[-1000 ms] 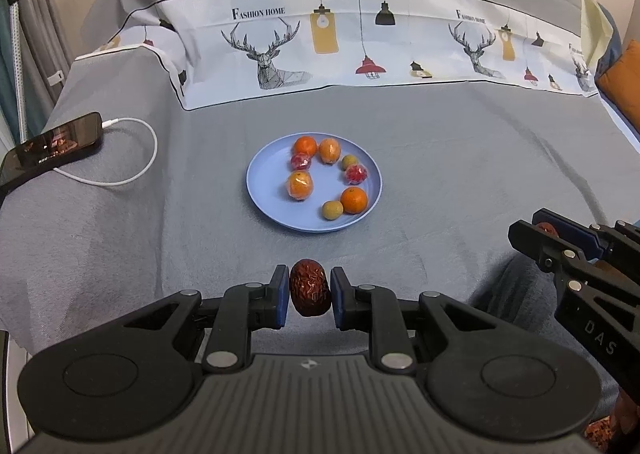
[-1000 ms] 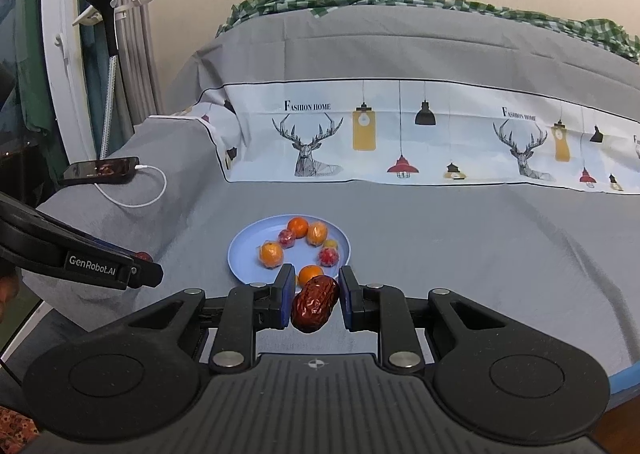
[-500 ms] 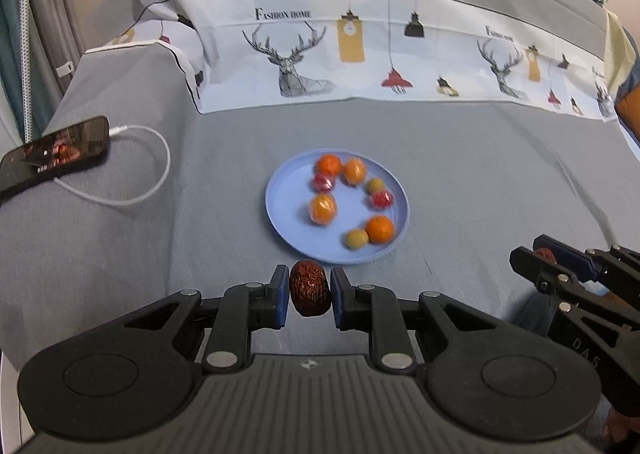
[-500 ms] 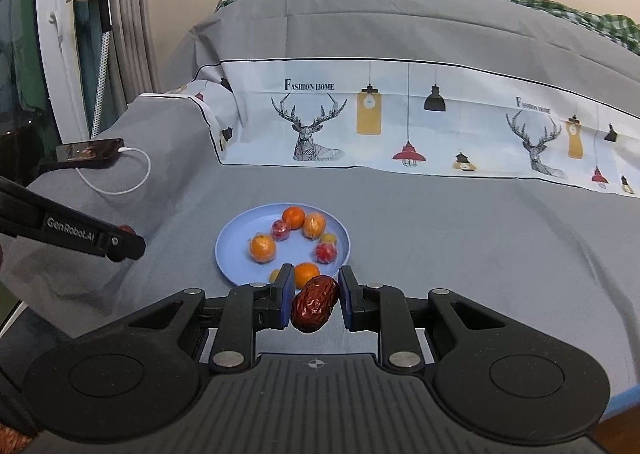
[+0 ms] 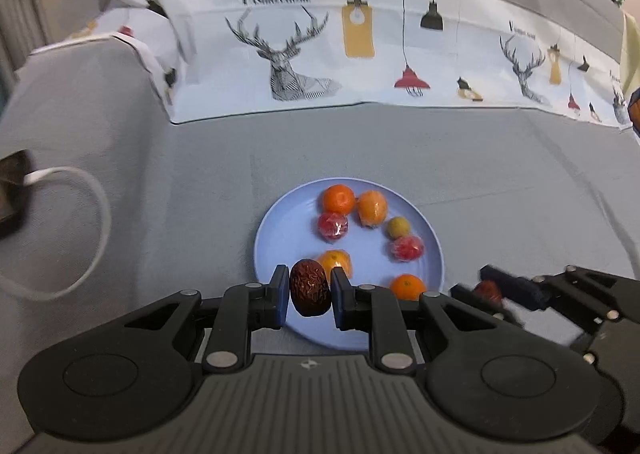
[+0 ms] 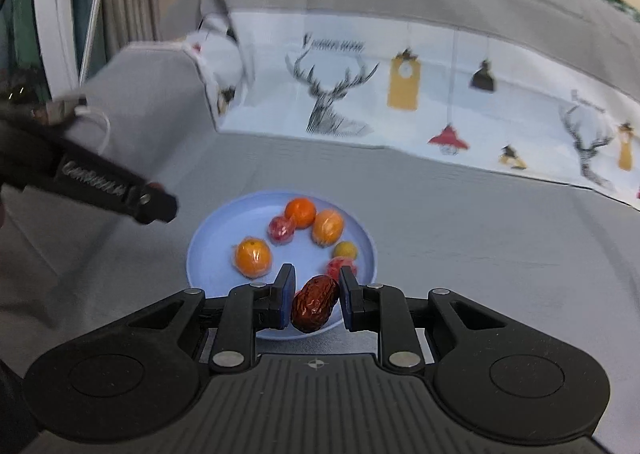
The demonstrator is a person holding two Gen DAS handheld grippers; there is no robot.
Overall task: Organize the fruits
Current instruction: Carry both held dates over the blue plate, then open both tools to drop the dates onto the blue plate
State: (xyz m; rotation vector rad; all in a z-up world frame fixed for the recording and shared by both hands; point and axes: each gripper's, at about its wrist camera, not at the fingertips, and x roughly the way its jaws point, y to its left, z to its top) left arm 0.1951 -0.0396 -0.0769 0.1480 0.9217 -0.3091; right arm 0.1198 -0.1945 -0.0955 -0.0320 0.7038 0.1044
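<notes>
Two dates, left tool (image 5: 310, 290) clamping one (image 5: 309, 288), right tool (image 6: 314, 298) another (image 6: 314, 304), hiding blue plate's (image 6: 208, 238) near rim.

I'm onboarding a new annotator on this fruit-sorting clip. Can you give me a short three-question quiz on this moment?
1. True or false: the left gripper holds a wrinkled red date.
2. Multiple choice: the blue plate lies on A) a wooden table, B) a grey bedsheet, C) a metal tray.
3. Fill in: the right gripper is shut on a second ____.

Key: 1 true; 2 B; 3 red date.
</notes>
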